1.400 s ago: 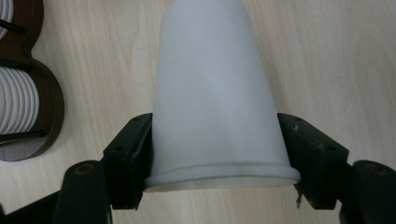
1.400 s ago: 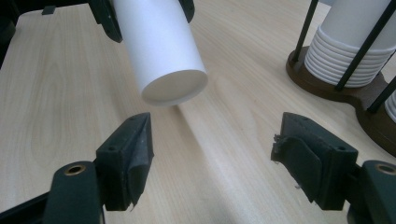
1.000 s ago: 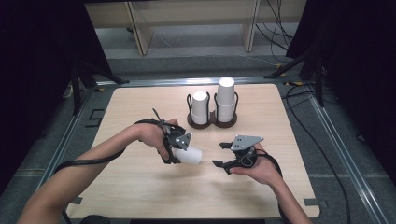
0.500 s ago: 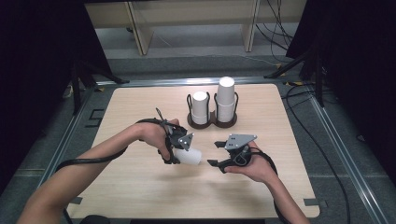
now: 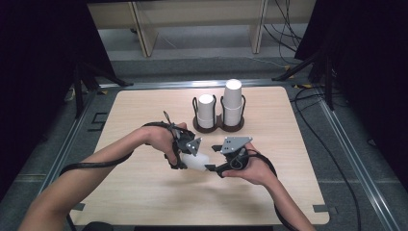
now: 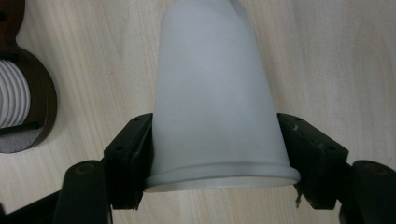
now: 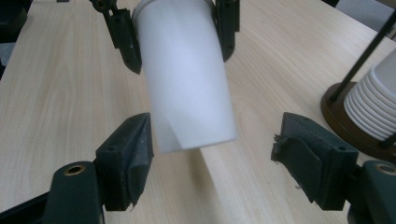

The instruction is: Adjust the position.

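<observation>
The left gripper (image 5: 191, 156) is clamped on a white paper cup (image 5: 198, 162), one jaw on each side of the wall just above the rolled rim. The left gripper view confirms both pads pressed against the cup (image 6: 217, 98), its rim nearest the camera and its base pointing away over the table. The cup is held off the wooden table (image 5: 144, 192), near the middle of the front half.

The right gripper (image 5: 211, 166) sits just beside the cup's free end. Its jaws stand apart. In the right gripper view the cup's base (image 7: 187, 84) lies between them, close to the left-hand pad and well clear of the other; contact with that near pad cannot be confirmed. The left gripper (image 7: 175, 32) appears there at the top, gripping the cup's far end.

At the back of the table stands a dark two-ring cup holder (image 5: 219, 126), carrying a short stack (image 5: 206, 109) and a taller stack (image 5: 232, 101) of white cups.
</observation>
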Demonstrator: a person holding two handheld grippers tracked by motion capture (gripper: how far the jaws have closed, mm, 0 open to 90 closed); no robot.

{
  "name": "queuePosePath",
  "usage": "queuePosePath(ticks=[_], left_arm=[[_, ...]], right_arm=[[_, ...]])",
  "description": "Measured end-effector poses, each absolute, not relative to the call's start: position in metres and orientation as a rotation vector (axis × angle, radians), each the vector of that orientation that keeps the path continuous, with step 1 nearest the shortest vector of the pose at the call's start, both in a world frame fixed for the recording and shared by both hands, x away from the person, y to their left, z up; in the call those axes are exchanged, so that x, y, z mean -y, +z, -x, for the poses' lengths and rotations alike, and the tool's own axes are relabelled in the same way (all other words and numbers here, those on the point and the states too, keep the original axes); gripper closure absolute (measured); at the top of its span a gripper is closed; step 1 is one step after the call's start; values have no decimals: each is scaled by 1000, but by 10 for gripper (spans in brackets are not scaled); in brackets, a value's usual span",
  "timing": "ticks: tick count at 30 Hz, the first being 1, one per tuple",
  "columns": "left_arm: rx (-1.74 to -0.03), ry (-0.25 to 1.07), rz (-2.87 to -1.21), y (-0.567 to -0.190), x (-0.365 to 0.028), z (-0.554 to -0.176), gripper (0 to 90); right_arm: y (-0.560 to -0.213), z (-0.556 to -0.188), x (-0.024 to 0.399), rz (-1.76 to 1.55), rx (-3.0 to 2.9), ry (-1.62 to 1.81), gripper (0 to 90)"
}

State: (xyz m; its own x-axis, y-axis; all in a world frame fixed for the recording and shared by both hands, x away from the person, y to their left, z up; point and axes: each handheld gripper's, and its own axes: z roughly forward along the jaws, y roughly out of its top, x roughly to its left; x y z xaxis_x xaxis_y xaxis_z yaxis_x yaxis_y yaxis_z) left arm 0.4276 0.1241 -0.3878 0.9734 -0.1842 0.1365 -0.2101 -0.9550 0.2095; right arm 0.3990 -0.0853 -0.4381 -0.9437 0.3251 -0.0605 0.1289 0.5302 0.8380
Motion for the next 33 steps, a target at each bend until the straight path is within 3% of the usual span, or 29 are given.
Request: queuePosePath(ticks=[33], left_arm=[[346, 168, -2891, -384, -115, -425, 309]], right_arm=[[-445, -403, 46, -275, -2685, 1254, 275]])
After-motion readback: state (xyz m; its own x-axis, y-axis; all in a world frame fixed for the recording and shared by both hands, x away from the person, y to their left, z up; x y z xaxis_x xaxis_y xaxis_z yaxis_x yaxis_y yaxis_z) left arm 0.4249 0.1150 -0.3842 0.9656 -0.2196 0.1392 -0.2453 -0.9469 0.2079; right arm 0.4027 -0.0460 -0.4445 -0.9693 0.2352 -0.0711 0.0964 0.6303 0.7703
